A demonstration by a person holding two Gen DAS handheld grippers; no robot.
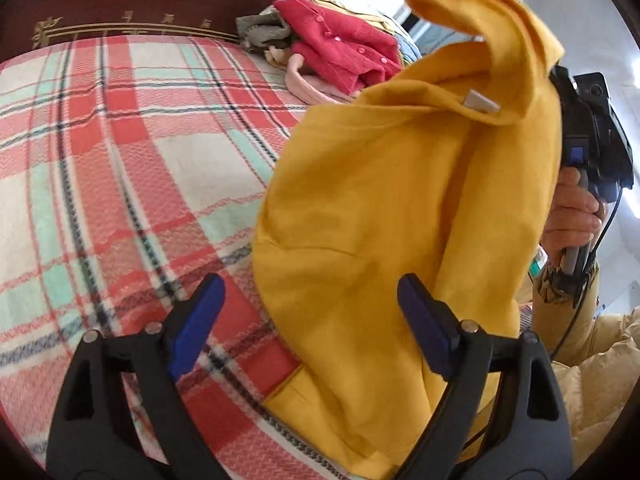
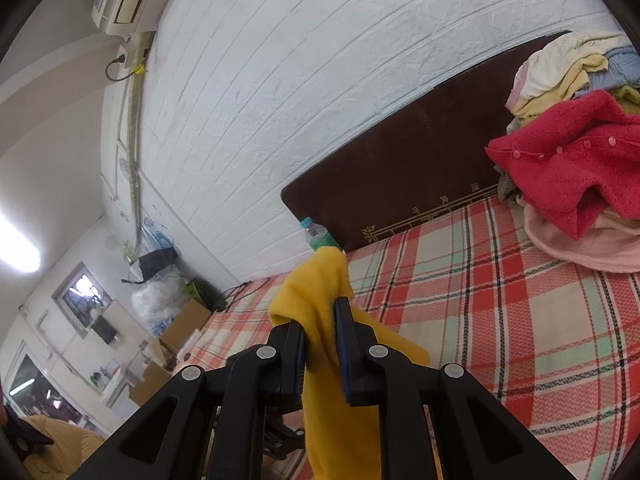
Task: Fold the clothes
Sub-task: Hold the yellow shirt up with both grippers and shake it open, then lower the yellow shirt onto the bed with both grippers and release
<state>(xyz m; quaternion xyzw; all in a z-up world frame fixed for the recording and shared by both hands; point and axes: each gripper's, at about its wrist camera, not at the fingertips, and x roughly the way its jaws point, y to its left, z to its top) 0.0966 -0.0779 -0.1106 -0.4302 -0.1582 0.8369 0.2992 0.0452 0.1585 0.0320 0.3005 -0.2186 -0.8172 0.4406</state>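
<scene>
Yellow garment [image 1: 384, 216] hangs pinched in the right gripper [image 2: 320, 344], its fingers closed on it; left gripper [image 1: 312, 328] gapes beside it, above the bed [image 1: 120, 160]. Should probably grab the opposite corner.

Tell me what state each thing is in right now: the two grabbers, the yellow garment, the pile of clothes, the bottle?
Right gripper: shut on the yellow garment.
Left gripper: open, holding nothing.
Yellow garment: lifted, hanging crumpled, lower end on the plaid blanket.
Clothes pile: unfolded heap by the headboard, red cardigan on top.
Water bottle: upright, capped.
</scene>
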